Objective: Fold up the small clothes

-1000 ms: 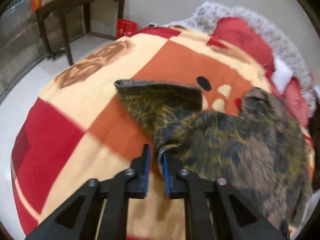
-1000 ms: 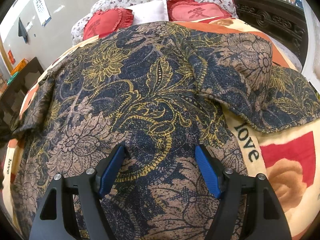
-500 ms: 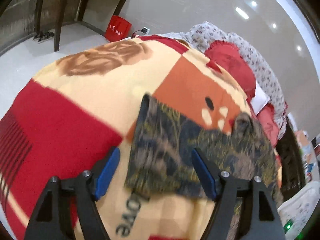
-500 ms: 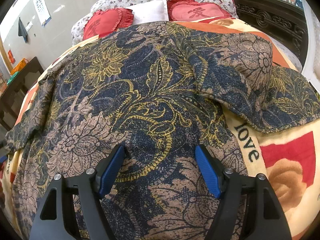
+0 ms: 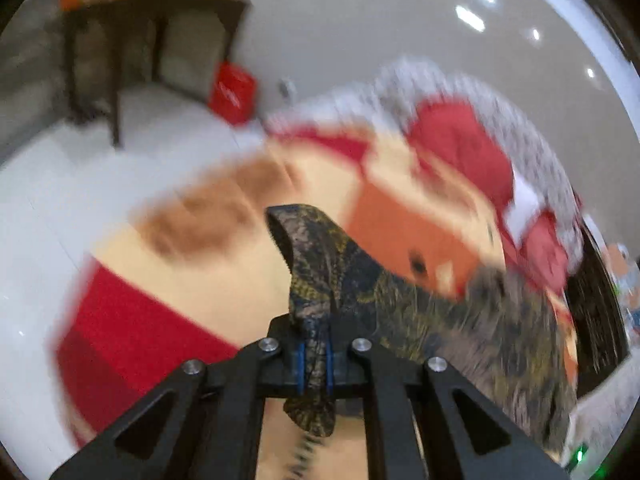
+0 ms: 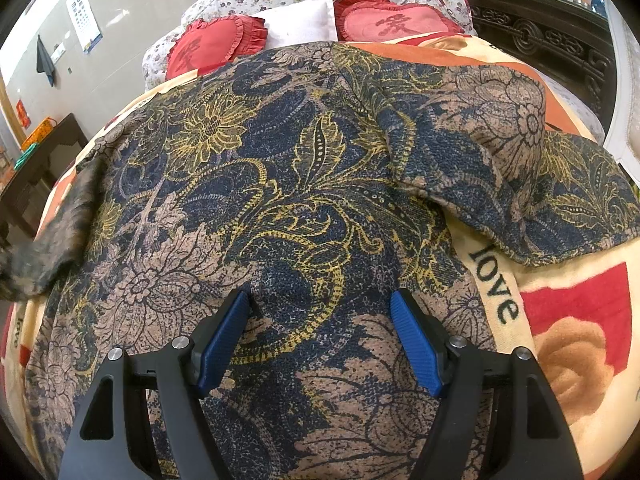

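Note:
A dark blue, gold and tan floral garment (image 6: pixel 304 200) lies spread over a bed blanket (image 6: pixel 572 320). My left gripper (image 5: pixel 316 360) is shut on the garment's left sleeve (image 5: pixel 316 256), which is lifted off the blanket and stands up from the jaws. That view is blurred by motion. My right gripper (image 6: pixel 320 332) is open, its blue pads (image 6: pixel 220 340) resting over the garment's lower middle without pinching cloth. The right sleeve (image 6: pixel 520 184) lies folded inward. The lifted left sleeve shows blurred at the right wrist view's left edge (image 6: pixel 60 232).
Red heart cushions (image 6: pixel 216 46) and a white pillow (image 6: pixel 300 26) sit at the bed's head. A dark wooden table (image 5: pixel 152 52) and a red bag (image 5: pixel 232 92) stand on the pale floor beyond the bed. A carved dark headboard (image 6: pixel 540 36) is at the right.
My left gripper, open over the left sleeve half a second ago, has shut on it and lifted it. The right gripper has not moved.

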The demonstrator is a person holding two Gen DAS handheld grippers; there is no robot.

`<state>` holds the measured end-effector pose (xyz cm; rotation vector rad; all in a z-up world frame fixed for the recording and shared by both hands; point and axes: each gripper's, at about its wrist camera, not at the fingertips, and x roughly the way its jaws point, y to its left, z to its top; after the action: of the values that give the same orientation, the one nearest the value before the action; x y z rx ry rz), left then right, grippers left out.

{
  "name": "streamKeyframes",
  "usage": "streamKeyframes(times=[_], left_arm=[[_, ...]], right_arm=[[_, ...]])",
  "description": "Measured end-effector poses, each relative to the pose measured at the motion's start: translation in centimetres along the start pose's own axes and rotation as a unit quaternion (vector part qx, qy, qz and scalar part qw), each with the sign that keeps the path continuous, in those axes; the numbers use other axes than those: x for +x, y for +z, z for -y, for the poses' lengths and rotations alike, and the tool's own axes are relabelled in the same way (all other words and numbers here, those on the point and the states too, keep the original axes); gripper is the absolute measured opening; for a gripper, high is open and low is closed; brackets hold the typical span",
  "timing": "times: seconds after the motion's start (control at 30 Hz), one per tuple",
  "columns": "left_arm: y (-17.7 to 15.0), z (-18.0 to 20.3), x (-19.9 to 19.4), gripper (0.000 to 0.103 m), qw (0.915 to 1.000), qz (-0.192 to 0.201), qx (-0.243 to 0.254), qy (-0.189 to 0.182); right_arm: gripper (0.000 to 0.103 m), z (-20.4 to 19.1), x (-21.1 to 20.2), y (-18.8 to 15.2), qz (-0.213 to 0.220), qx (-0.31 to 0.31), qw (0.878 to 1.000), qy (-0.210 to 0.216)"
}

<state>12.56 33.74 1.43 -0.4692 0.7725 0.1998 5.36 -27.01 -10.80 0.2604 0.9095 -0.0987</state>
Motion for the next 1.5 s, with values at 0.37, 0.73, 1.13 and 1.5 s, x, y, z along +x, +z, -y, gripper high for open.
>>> streamKeyframes(times=[0.37,0.73,1.13,1.5], left_arm=[[5.8,-1.8,-3.5,0.007,0.9982,0.038,0.024,0.039],[-5.4,23.4,1.8,0.007,0.9632,-0.049,0.175,-0.198],[-22.7,47.9,3.9,0.007,0.8599,-0.181,0.334,-0.340],[-24.3,45.0,5.2,0.064,0.8683,-0.188,0.348,-0.299]], right_arm=[[0.075,0.0,0.0,0.0,0.000,0.002,1.000,0.003],[0.073,-0.8,-1.4,-0.4,-0.012,-0.008,0.999,-0.033],[0.076,-0.8,-3.4,-4.2,-0.002,-0.037,0.999,-0.010],[0.077,0.0,-3.4,-4.4,0.002,-0.019,1.000,0.014]])
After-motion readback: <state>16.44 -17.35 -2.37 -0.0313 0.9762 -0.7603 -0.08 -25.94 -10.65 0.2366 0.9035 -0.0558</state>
